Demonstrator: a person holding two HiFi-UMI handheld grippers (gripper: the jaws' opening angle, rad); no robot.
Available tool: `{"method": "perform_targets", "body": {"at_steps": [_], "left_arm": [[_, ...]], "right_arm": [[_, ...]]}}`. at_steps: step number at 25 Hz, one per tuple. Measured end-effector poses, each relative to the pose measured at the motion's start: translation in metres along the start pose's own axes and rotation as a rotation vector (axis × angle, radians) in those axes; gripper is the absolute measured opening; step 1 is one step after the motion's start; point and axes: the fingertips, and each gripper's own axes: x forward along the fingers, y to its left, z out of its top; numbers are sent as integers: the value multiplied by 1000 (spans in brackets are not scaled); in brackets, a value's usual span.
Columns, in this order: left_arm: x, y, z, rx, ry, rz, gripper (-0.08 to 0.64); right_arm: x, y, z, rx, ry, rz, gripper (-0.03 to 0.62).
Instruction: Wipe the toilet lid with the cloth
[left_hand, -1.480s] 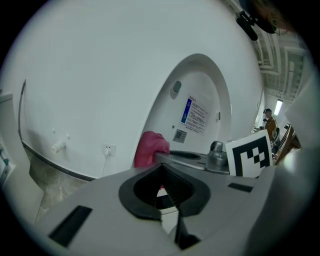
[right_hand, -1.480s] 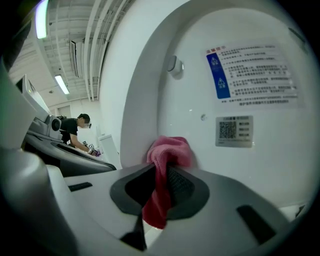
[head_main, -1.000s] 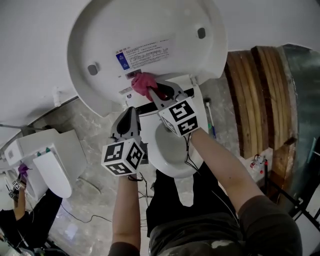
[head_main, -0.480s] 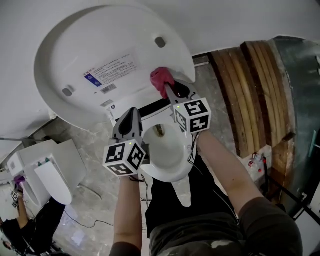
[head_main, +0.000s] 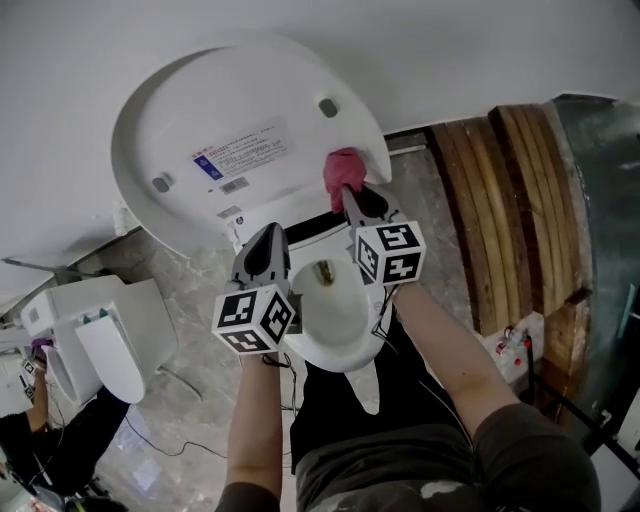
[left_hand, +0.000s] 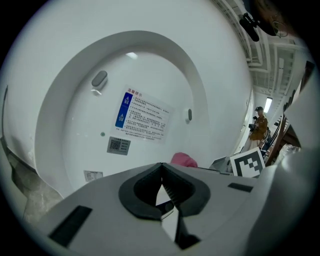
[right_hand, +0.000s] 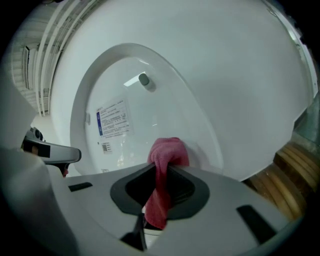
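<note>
The white toilet lid (head_main: 230, 120) stands raised, its underside with a printed label (head_main: 240, 152) facing me. My right gripper (head_main: 346, 190) is shut on a pink cloth (head_main: 341, 166), pressed against the lid's lower right edge; in the right gripper view the cloth (right_hand: 167, 152) bunches at the jaw tips and hangs back between them. My left gripper (head_main: 264, 240) is shut and holds nothing, pointing at the lid's base by the hinge. In the left gripper view the lid (left_hand: 145, 90) fills the frame and the cloth (left_hand: 184, 160) peeks over the shut jaws.
The open bowl (head_main: 335, 310) lies below both grippers. Stacked wooden boards (head_main: 510, 200) lean at the right. Another toilet (head_main: 95, 340) stands at the left on the marble floor, with another person (head_main: 30, 440) beside it. Cables (head_main: 180, 430) trail on the floor.
The right gripper carried the pink cloth from the lid's lower middle, near the hinge, across to its lower right edge. The left gripper shifted slightly and stayed shut.
</note>
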Motion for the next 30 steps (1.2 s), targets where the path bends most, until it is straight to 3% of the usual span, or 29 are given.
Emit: {"method": "perform_targets", "body": {"at_steps": [10, 14, 17, 23, 30], "left_arm": [[-55, 25, 55, -1, -140, 109, 8], [-83, 48, 77, 22, -192, 113, 8], [-101, 69, 94, 52, -227, 99, 8], [-130, 108, 122, 105, -266, 12, 8], [-121, 139, 139, 187, -198, -205, 11]], "right_arm": [[-9, 110, 37, -141, -23, 276, 43], [-12, 153, 44, -212, -41, 333, 43], [-11, 176, 53, -224, -75, 319, 43], [-7, 205, 60, -201, -121, 214, 43], [-6, 216, 68, -174, -156, 84, 43]]}}
